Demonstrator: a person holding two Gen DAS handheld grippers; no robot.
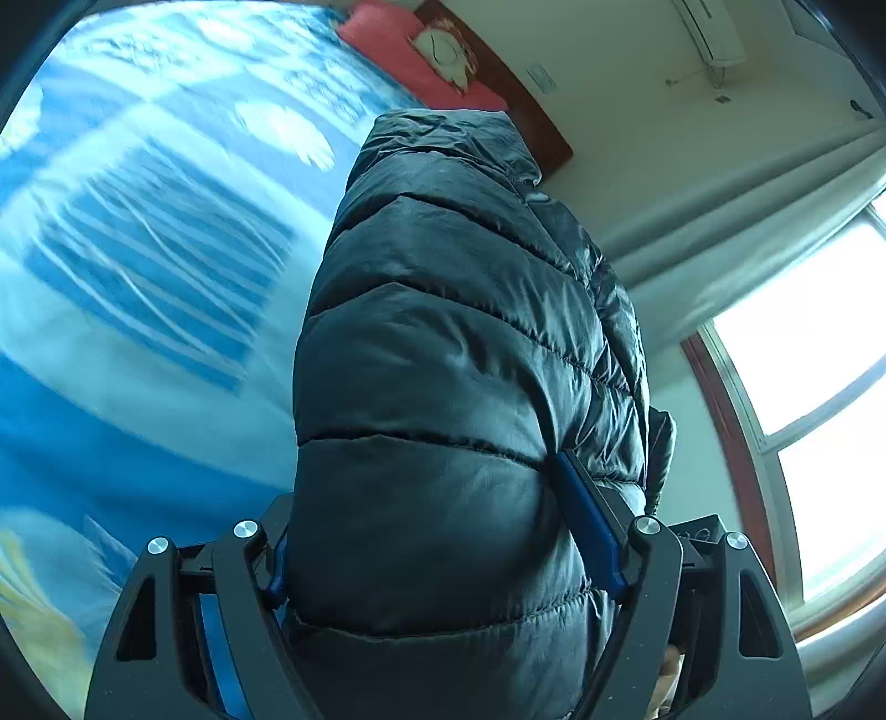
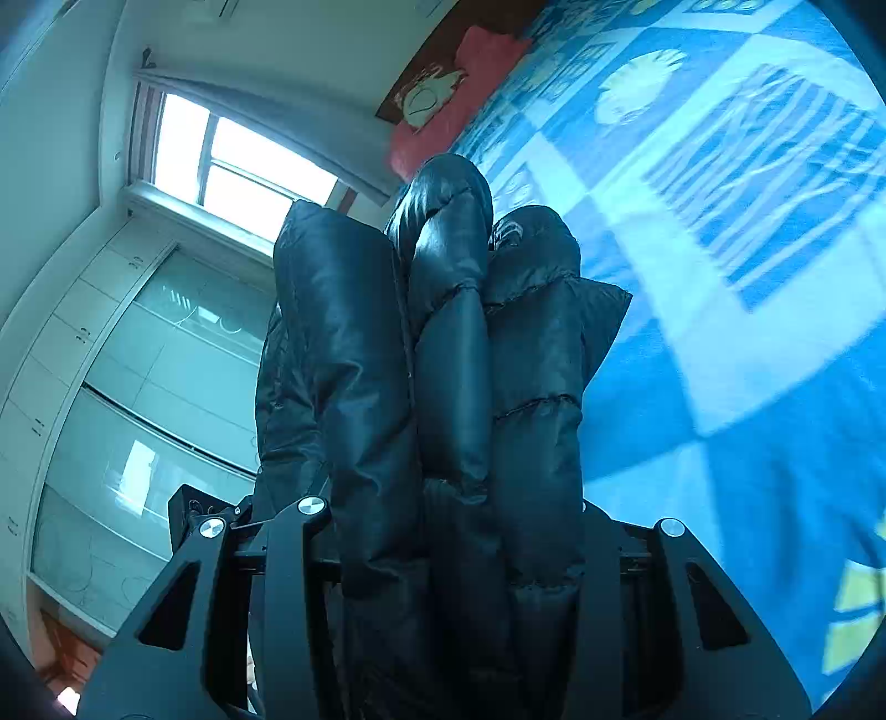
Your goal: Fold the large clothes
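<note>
A black puffer jacket hangs lifted above a bed w/ a blue-and-white patterned bedspread, gripped at both ends. The left tool is clamped on a thick quilted section, its blue pads pressed into the fabric on either side. The right tool is clamped on a bunched stack of padded folds, approx. three layers side by side; its fingertips are buried in the fabric. The jacket clears the bed surface, no part seen touching it. A red pillow lies at the head edge of the bed, by a dark wood headboard. Beyond the bed's side: a bright window, pale curtain, glass-front wardrobe. An AC unit sits high on the wall.
</note>
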